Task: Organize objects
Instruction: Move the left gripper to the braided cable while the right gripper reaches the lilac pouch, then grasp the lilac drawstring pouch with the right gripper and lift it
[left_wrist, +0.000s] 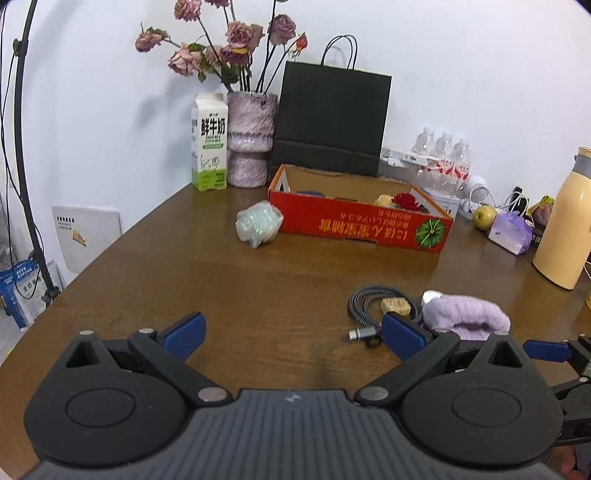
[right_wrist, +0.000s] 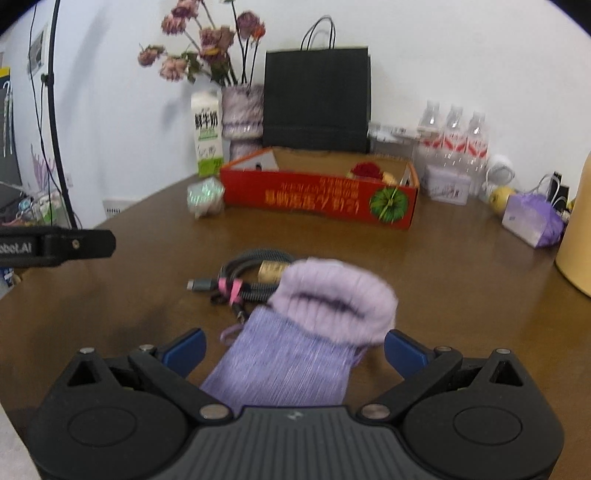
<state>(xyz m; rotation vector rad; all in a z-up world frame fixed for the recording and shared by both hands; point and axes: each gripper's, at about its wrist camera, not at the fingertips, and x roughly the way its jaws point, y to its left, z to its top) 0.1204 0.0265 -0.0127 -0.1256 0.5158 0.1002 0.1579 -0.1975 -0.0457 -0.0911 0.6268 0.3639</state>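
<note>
A lilac sock (right_wrist: 295, 354) lies on the brown table (right_wrist: 110, 314), its fluffy cuff (right_wrist: 332, 299) pointing away from me. My right gripper (right_wrist: 293, 350) is open, one blue finger on each side of the sock and neither touching it. Just beyond the cuff lie a coiled grey cable (right_wrist: 255, 273) and a small beige block (left_wrist: 395, 306). My left gripper (left_wrist: 293, 334) is open over bare table, left of the sock (left_wrist: 465, 317) and cable (left_wrist: 369, 306). A red cardboard box (left_wrist: 358, 218) with several items inside stands farther back.
A pale bubble-wrapped bundle (left_wrist: 258, 223) rests at the box's left end. Milk carton (left_wrist: 208, 142), flower vase (left_wrist: 251, 140) and black paper bag (left_wrist: 332, 118) line the wall. Water bottles (left_wrist: 443, 155), an apple (left_wrist: 484, 217), a purple bag (left_wrist: 511, 230) and a yellow flask (left_wrist: 565, 221) crowd the right.
</note>
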